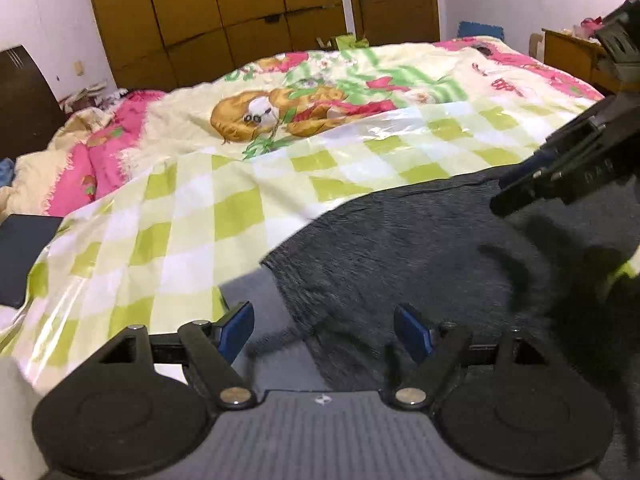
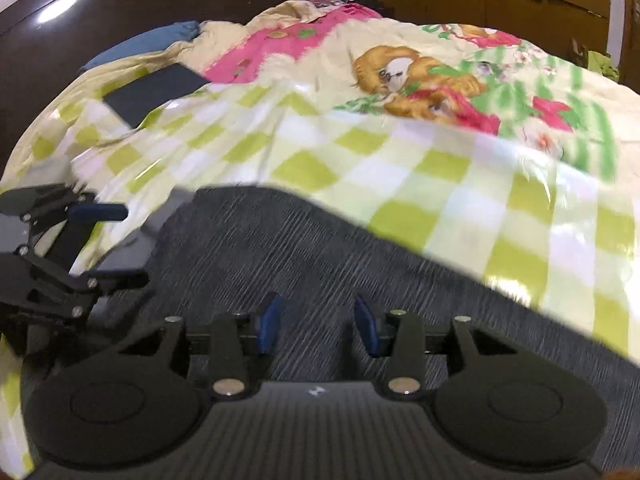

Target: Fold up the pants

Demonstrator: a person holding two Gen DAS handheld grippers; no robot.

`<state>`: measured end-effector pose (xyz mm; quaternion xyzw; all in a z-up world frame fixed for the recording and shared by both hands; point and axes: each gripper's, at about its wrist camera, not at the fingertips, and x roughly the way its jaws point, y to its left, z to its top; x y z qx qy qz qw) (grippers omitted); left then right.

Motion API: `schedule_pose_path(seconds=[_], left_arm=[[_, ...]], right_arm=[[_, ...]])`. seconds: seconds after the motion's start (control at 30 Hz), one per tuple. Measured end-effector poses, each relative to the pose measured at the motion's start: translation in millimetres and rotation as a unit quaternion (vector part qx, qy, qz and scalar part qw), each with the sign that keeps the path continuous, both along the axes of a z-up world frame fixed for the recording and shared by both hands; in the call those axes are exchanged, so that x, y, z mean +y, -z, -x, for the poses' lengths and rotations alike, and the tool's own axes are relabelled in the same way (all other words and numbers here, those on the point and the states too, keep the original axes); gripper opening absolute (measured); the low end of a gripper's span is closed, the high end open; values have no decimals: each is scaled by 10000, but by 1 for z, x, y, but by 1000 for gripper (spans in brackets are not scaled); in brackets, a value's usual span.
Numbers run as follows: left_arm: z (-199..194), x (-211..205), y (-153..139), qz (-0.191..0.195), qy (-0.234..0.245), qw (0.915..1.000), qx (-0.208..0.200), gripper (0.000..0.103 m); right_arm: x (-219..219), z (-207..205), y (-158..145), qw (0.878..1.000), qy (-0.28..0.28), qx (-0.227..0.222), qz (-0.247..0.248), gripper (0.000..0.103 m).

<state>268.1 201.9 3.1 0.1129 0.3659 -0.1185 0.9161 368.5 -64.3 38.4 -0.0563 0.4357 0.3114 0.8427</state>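
Note:
Dark grey pants lie flat on a green-and-white checked sheet on the bed, with a paler grey part at their left end. My left gripper hovers over that end, its blue pads wide apart and holding nothing. The right gripper reaches in from the right above the pants. In the right wrist view my right gripper stands open over the pants, with only fabric below the gap. The left gripper shows at the left edge, open.
A cartoon-print quilt covers the far bed. A dark flat slab lies on the sheet near the dark headboard. Wooden wardrobes line the far wall and a wooden bedside unit stands on the right.

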Motion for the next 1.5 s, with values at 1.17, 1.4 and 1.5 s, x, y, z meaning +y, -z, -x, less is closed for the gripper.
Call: schedule_pose_path(seconds=[1.17,1.4,1.5], left_arm=[[-22,10,-22,-882,732,9921,503,16],[60,16,-62,-463,1020,9937,101,18],[86,12,-74,-477,1144,9923,20,27]], right_arm=[[31,3,-42,9934,-977,-36,599,8],[22,111,-79,9896,-1317,-228,528,8],[28,150,-68,9842,-1598,-51,766,8]])
